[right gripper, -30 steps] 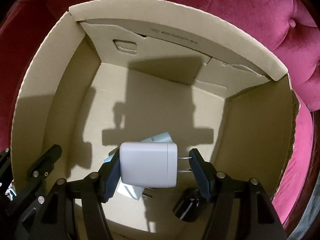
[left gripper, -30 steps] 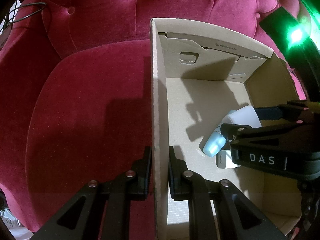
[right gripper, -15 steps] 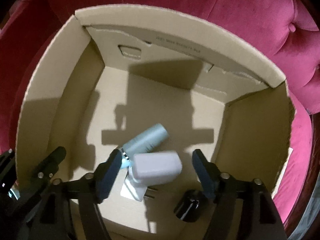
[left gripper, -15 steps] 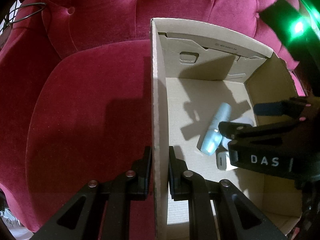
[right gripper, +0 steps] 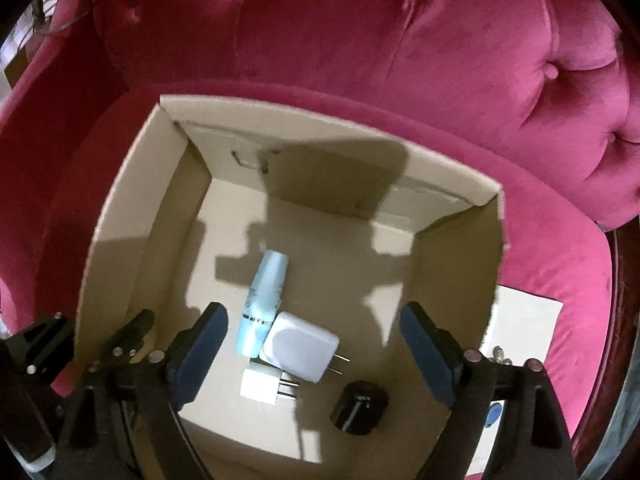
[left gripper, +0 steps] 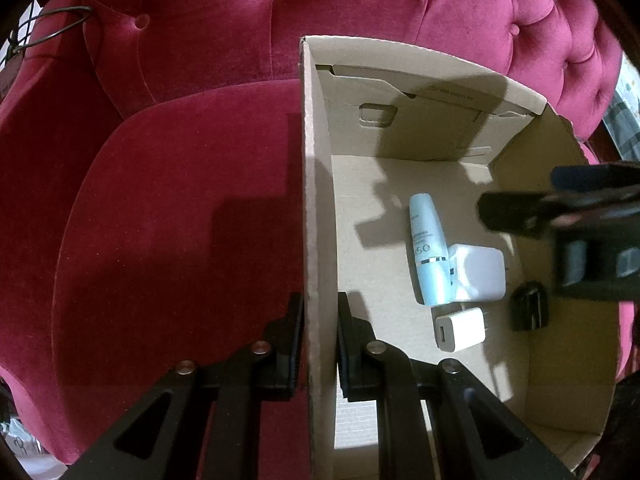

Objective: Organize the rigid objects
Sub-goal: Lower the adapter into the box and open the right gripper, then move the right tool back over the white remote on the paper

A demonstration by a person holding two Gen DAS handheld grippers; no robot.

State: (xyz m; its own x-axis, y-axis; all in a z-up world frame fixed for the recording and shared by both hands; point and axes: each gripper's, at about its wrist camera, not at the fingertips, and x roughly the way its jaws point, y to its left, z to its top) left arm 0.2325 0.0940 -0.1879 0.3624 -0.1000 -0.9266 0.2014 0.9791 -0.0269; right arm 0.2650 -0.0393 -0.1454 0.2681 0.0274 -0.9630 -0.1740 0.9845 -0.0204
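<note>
Large charger released into the box, right gripper lifting away.

The right gripper [right gripper: 314, 354] no longer holds the large white charger [right gripper: 299, 346]: its jaws are opening, nothing is between them, and it has risen above the cardboard box [left gripper: 316, 216]. The charger now lies on the box floor, touching the pale blue bottle [right gripper: 264, 304], near a small white charger [right gripper: 259, 388] and a black adapter [right gripper: 360, 406]. The left gripper [left gripper: 318, 344] stays clamped on the box wall. This placement seems finished.
</note>
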